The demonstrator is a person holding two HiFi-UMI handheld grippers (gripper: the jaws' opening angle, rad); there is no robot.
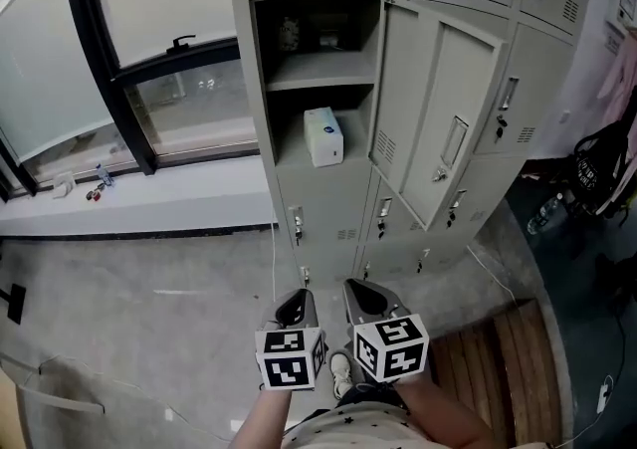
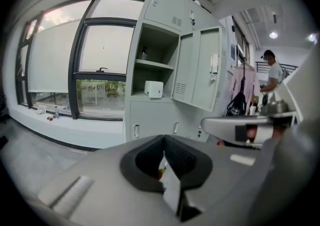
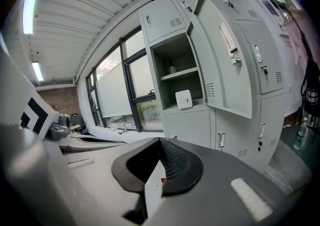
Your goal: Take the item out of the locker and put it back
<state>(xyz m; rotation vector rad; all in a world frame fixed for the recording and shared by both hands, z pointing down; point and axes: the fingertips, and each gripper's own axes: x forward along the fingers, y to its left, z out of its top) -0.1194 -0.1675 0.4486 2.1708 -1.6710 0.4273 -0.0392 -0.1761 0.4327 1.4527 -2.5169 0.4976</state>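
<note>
A white box (image 1: 323, 135) stands on the lower shelf of the open grey locker (image 1: 318, 89); it also shows as the white box (image 2: 153, 88) and the white box (image 3: 184, 98) in the gripper views. The locker door (image 1: 438, 109) is swung open to the right. A small dark item (image 1: 289, 34) sits on the upper shelf. My left gripper (image 1: 295, 302) and right gripper (image 1: 364, 294) hang side by side low in the head view, well short of the locker. Both are shut with nothing between the jaws, as seen at the left gripper (image 2: 164, 164) and the right gripper (image 3: 160, 171).
More shut locker doors (image 1: 518, 89) surround the open one. A window sill (image 1: 149, 193) with small items runs along the left. A black bag (image 1: 597, 173) and a bottle (image 1: 542, 213) are at the right. A person (image 2: 272, 72) stands far off.
</note>
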